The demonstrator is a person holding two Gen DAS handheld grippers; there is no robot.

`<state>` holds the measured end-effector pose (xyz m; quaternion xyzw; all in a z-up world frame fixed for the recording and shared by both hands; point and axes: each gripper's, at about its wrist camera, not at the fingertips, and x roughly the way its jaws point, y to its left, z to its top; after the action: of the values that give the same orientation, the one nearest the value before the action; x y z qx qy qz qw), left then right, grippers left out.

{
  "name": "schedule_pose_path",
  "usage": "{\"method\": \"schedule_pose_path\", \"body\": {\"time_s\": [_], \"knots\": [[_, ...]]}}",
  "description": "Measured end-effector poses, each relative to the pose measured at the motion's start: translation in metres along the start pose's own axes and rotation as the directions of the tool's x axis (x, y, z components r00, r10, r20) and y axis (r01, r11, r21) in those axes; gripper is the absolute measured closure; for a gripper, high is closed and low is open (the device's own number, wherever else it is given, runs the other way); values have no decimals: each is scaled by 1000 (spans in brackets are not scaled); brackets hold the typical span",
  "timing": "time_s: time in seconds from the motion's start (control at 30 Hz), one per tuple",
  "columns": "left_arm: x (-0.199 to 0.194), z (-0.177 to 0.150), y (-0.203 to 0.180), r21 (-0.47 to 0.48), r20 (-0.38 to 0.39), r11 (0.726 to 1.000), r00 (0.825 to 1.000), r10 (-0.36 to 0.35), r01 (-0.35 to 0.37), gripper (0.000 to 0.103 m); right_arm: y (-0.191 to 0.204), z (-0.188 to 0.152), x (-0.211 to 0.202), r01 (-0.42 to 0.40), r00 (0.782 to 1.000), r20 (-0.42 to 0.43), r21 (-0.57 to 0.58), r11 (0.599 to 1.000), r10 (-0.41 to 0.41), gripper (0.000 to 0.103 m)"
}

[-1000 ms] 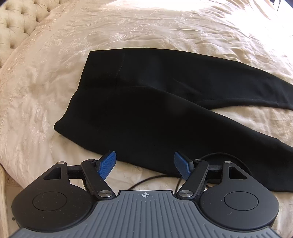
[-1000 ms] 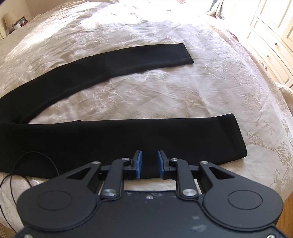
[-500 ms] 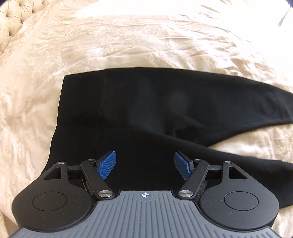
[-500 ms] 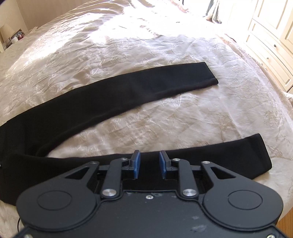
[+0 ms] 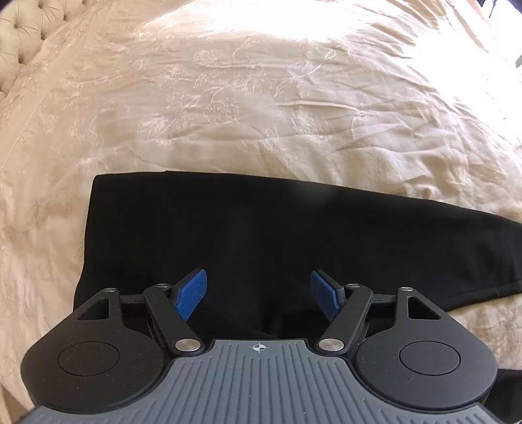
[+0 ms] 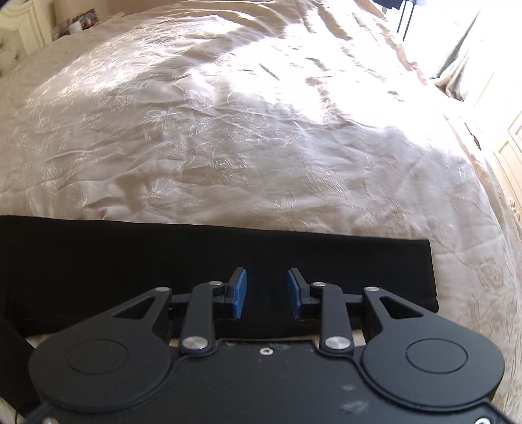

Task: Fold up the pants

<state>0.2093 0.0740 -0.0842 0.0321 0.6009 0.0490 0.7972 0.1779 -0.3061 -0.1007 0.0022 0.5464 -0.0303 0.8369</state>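
Note:
Black pants (image 5: 261,234) lie flat on a cream bedspread. In the left wrist view I see the waist end, its edge at the left. My left gripper (image 5: 259,293) is open and empty, low over the waist part. In the right wrist view a pant leg (image 6: 195,261) lies across the frame, its hem (image 6: 430,270) at the right. My right gripper (image 6: 266,292) is open with a narrower gap, low over that leg near the hem, holding nothing.
The embroidered cream bedspread (image 5: 261,98) stretches beyond the pants. A tufted headboard (image 5: 19,42) is at the far left. Cream cabinets (image 6: 512,156) stand past the bed's right edge. A bedside stand with small items (image 6: 78,22) is at the far left.
Both grippers moved forward and down over the pants. The far leg and near leg seen apart earlier now show as a single black band in each view. The right jaws widened slightly.

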Motion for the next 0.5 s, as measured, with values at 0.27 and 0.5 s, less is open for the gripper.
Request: {"method": "schedule_pose_path", "body": {"time_s": [0.27, 0.5], "knots": [[22, 8, -16, -13, -76, 1000, 997, 20, -21, 33, 9, 35, 54, -118, 993, -39, -313, 943, 111, 64], [42, 24, -28, 7, -102, 1000, 994, 30, -30, 33, 20, 46, 104, -271, 961, -182, -468, 841, 208, 59]]}}
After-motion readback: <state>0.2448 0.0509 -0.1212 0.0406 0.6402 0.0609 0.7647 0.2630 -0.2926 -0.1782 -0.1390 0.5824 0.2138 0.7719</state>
